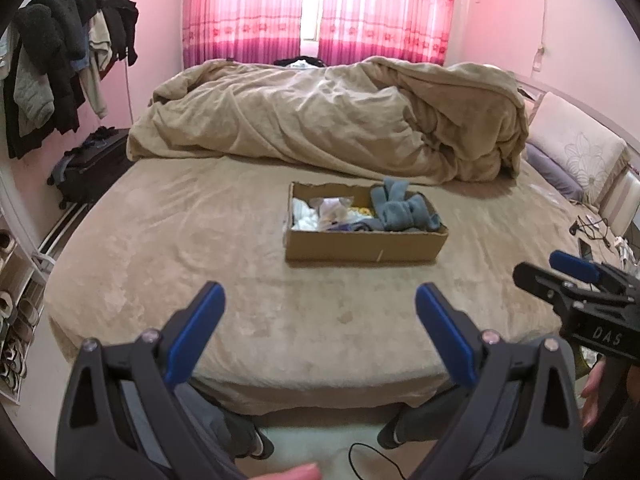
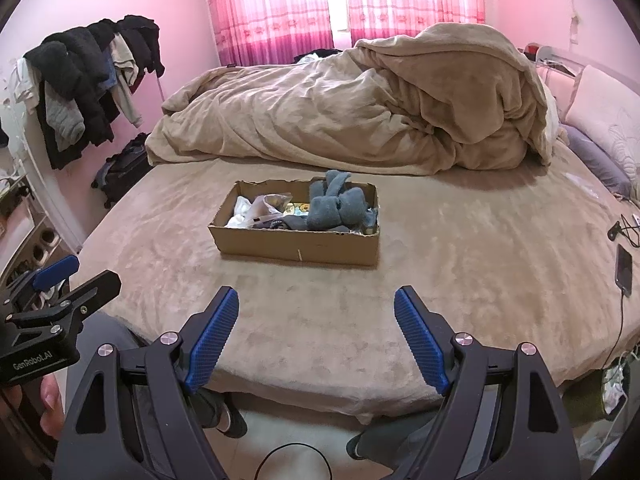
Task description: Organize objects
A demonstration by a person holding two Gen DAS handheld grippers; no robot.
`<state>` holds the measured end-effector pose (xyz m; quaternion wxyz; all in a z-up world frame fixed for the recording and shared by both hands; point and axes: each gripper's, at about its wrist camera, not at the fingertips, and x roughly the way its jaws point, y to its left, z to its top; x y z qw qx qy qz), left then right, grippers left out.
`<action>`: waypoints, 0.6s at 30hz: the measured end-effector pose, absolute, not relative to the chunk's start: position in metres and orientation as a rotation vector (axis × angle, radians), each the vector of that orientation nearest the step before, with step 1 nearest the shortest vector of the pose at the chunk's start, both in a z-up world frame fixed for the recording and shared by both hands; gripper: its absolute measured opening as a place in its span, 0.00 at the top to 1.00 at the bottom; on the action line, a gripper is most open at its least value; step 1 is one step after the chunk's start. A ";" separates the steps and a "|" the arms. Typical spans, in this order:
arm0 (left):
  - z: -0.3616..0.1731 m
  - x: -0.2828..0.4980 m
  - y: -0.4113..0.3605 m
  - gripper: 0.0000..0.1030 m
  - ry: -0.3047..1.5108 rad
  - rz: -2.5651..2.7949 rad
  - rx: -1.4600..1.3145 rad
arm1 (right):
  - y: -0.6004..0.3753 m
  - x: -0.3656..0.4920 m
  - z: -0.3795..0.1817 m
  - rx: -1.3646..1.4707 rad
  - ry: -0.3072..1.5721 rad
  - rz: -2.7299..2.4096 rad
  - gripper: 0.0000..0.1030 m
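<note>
Both claws, left gripper (image 1: 320, 312) & right gripper (image 2: 316, 316), wide open w/ nothing held; I'd reach straight to the cardboard box (image 2: 296, 246), grab the grey socks (image 2: 334, 206) square.

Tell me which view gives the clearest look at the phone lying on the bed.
The right wrist view: the phone lies in full near the bed's right edge, dark screen up, a cable running from its lower end. In the left wrist view the phone is only a sliver, mostly hidden behind the right claw.
</note>
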<state>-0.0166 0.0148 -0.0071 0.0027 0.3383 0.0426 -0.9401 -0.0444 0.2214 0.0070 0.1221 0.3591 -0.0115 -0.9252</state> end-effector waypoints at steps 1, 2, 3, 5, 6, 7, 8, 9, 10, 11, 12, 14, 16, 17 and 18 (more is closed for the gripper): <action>-0.007 -0.017 0.015 0.06 0.136 -2.947 1.065 | 0.221 -0.044 0.007 1.048 -0.032 -2.698 0.20; -0.007 -0.017 0.014 0.06 0.136 -2.947 1.064 | 0.220 -0.044 0.007 1.048 -0.027 -2.696 0.20; -0.007 -0.017 0.015 0.06 0.133 -2.946 1.063 | 0.219 -0.044 0.007 1.045 -0.025 -2.695 0.20; -0.008 -0.017 0.014 0.06 0.133 -2.941 1.063 | 0.219 -0.045 0.006 1.043 -0.024 -2.693 0.20; -0.008 -0.018 0.014 0.06 0.133 -2.940 1.061 | 0.219 -0.045 0.006 1.042 -0.024 -2.692 0.20; -0.008 -0.018 0.014 0.06 0.131 -2.940 1.061 | 0.219 -0.045 0.006 1.042 -0.023 -2.693 0.20; -0.009 -0.018 0.014 0.06 0.132 -2.941 1.063 | 0.218 -0.045 0.006 1.041 -0.024 -2.694 0.20; -0.009 -0.018 0.014 0.06 0.134 -2.941 1.063 | 0.218 -0.045 0.006 1.042 -0.024 -2.693 0.20; -0.009 -0.019 0.014 0.06 0.133 -2.943 1.066 | 0.218 -0.046 0.006 1.045 -0.022 -2.693 0.20; -0.009 -0.019 0.014 0.06 0.131 -2.945 1.066 | 0.218 -0.046 0.005 1.050 -0.025 -2.691 0.20; -0.009 -0.019 0.014 0.06 0.130 -2.946 1.066 | 0.219 -0.047 0.006 1.051 -0.032 -2.691 0.20; -0.010 -0.019 0.013 0.06 0.135 -2.946 1.072 | 0.218 -0.048 0.007 1.049 -0.030 -2.694 0.20; -0.011 -0.020 0.012 0.06 0.137 -2.945 1.075 | 0.218 -0.049 0.007 1.046 -0.027 -2.697 0.20; -0.011 -0.021 0.012 0.06 0.138 -2.945 1.076 | 0.219 -0.050 0.006 1.046 -0.029 -2.696 0.20; -0.012 -0.021 0.011 0.06 0.137 -2.943 1.076 | 0.220 -0.051 0.006 1.046 -0.031 -2.695 0.20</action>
